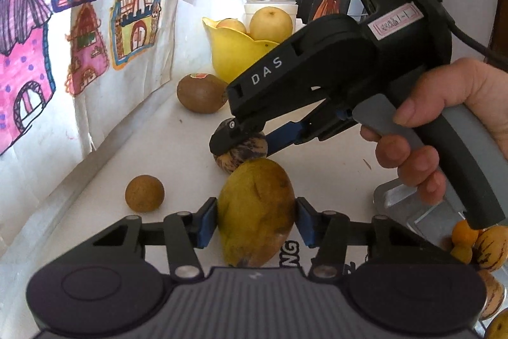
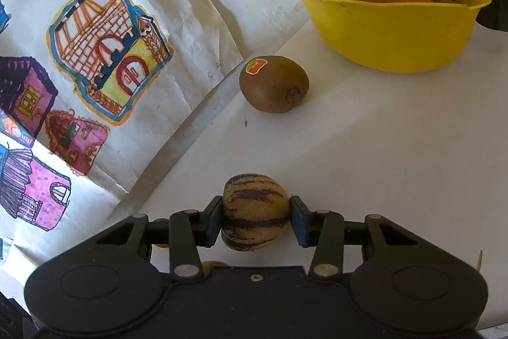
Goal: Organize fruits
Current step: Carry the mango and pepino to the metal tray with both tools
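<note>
From the left wrist view, the left tool has its blue pads against both flanks of a yellow-green mango lying on the white table, jaws partly closed around the fruit's width. The risk I judge here is slip: the mango is smooth, tapered and long, gripped across its middle with its near end hanging below the pads, so a lift could let it pivot or slide out. The tool points downward and away over the table. Just beyond, the right tool, held by a hand on its grey trigger, slants down from the right onto a striped melon, which lies almost against the mango's far end; raising both together could knock one fruit with the other. A small brown round fruit sits to the left, a kiwi farther off, and the yellow bowl with pears beyond that. From the right wrist view, the right tool is narrowed onto the striped melon, its pads at both sides, tilted steeply at the table. The round skin could squirt free if pressure is uneven. The kiwi lies ahead and the yellow bowl, already crowded, stands far right, so a dropped fruit may roll off its pile.
</note>
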`<state>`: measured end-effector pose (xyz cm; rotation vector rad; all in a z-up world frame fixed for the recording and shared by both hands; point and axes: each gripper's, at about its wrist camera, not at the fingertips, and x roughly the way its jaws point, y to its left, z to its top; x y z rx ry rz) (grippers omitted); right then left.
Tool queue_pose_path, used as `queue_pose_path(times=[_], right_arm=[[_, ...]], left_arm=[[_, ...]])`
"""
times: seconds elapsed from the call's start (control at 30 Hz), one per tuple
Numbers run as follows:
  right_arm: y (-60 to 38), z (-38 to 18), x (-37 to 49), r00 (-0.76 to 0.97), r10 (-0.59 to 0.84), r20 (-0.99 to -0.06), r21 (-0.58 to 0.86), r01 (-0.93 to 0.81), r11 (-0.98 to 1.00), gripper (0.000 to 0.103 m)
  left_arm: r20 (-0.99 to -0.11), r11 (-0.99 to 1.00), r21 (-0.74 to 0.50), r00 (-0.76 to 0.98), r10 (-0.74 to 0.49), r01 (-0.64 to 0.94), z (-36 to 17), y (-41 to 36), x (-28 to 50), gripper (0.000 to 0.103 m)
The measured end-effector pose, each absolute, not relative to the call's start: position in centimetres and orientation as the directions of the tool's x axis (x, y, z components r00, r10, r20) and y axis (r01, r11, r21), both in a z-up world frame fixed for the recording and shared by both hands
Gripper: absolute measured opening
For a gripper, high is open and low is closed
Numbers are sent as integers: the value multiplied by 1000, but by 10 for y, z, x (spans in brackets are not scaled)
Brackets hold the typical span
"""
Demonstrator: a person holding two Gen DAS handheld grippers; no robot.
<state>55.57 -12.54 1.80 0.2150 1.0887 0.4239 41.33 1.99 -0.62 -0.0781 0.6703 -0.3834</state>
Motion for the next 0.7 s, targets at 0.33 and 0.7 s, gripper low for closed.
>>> queue_pose_path(times=[0.33,0.7], right_arm=[[-148,23,541,393,464,-794,425,-188,886,45],[-209,60,492,433,498,-751,470,-178,864,45]], left_arm=[[-620,932,-180,699,-356,315,0,17,395,55],[-597,918,-257,697,-398,304,17,5,375,55]])
